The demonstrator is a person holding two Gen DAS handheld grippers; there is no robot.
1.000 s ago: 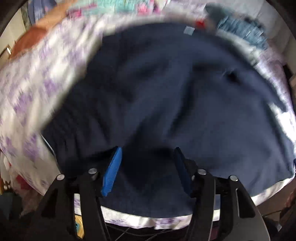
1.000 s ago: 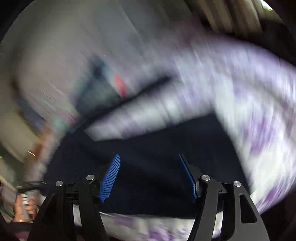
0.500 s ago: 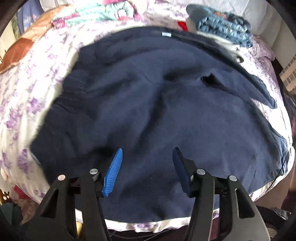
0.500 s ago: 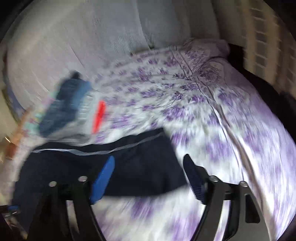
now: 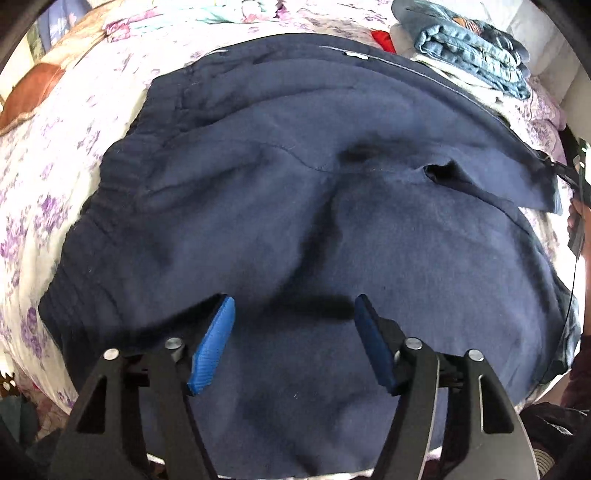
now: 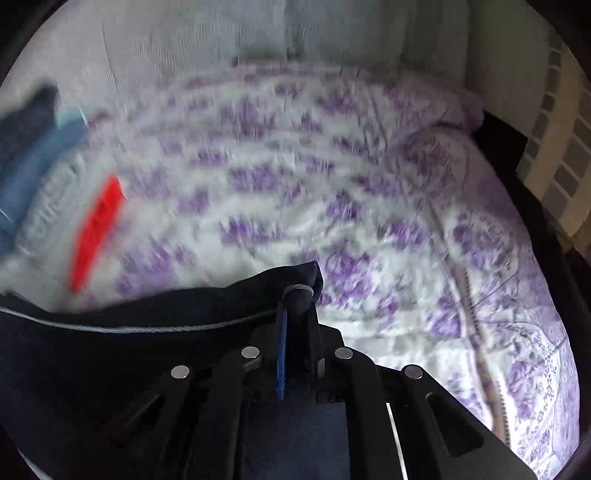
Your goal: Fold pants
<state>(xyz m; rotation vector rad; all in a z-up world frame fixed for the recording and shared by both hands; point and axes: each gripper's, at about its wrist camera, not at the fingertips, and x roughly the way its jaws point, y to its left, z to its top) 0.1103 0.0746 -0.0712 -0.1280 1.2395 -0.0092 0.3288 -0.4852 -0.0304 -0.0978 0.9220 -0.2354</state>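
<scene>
Dark navy pants (image 5: 295,206) lie spread and rumpled across a bed with a white and purple floral cover (image 5: 48,177), waistband at the left. My left gripper (image 5: 293,332) is open and empty, its blue pads just above the pants near the front. My right gripper (image 6: 297,295) is shut on the hem corner of a pant leg (image 6: 184,310), held above the bed. In the left wrist view the right gripper (image 5: 561,171) shows at the far right edge, holding that leg end.
A stack of folded jeans and other clothes (image 5: 476,62) sits at the back right of the bed, with a red item (image 6: 96,225) beside it. Patterned bedding (image 5: 166,14) lies at the back. A pale headboard (image 6: 258,33) stands beyond the floral cover (image 6: 369,184).
My right gripper has closed on the pant leg's hem corner; half a second ago it was open above it. The left gripper has stayed open and settled lower over the pants.
</scene>
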